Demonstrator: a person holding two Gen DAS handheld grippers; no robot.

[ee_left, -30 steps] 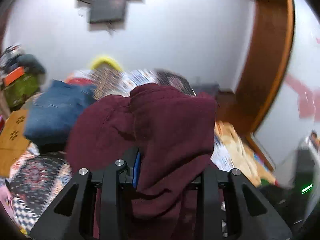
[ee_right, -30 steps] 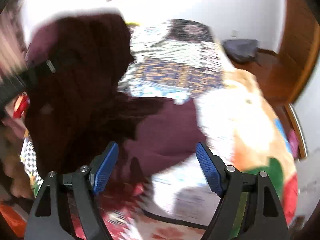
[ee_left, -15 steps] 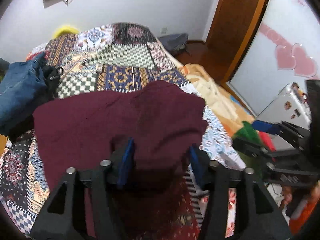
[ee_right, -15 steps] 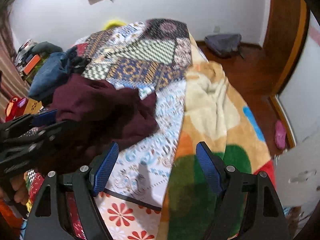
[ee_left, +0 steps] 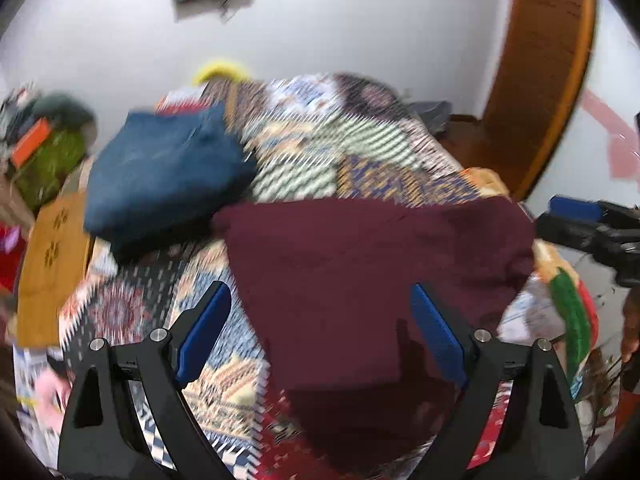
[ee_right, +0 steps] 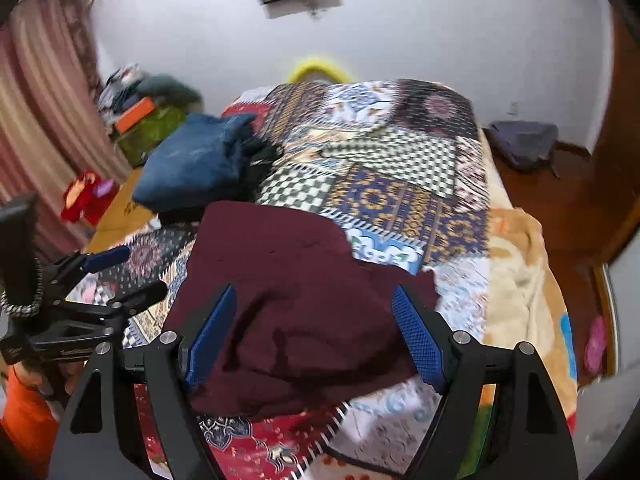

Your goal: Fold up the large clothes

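Garment: a maroon garment (ee_left: 372, 272) is lying in a loosely folded heap on the bed's patchwork quilt (ee_right: 384, 176), toward the near edge of the bed.
Left hand-held gripper (ee_left: 320, 336): its jaws have just been opening and are now standing spread wide; the maroon garment is lying below and between the blue pads (ee_left: 204, 332), with neither pad pressing on it.
Right hand-held gripper (ee_right: 312, 336): its jaws are standing spread, hovering over the near part of the maroon garment; the cloth is showing between the pads, but they are not pinching it.
Placement of grippers: the left hand-held gripper is appearing at the left edge of the right wrist view (ee_right: 92, 280), beside the garment's left side; the right one is showing at the right edge of the left wrist view (ee_left: 588, 228), beside the garment's right edge.
Neighbouring item: folded blue jeans (ee_right: 196, 164) are resting on the quilt just beyond the garment's far left corner.
Bedding: a beige and multicoloured blanket (ee_right: 520, 280) is draping over the bed's right side.
Image quality: the left wrist view is motion-blurred.
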